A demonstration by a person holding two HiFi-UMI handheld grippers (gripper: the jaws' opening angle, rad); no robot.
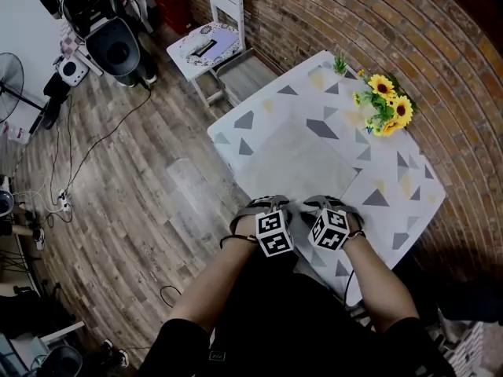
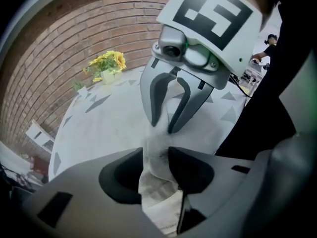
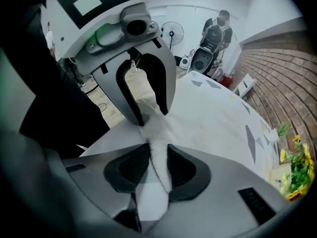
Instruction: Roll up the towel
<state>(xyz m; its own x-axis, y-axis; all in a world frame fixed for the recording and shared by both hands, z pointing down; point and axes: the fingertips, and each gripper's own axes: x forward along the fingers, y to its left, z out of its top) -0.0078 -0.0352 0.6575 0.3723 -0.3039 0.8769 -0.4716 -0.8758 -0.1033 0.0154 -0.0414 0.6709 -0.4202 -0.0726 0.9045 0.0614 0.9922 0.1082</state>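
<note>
Holding sunflowers (image 1: 389, 104), a white vase (image 1: 367, 113).

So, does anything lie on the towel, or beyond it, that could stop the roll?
Nothing visible does. The towel lies flat and bare on the table. The sunflowers stand further back to the right, off the cloth.

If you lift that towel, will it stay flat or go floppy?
Probably floppy: the towel bunches into a soft ridge where the right gripper pinches it. Likely light, since it looks thin. Lying flat, it shouldn't roll by itself.
</note>
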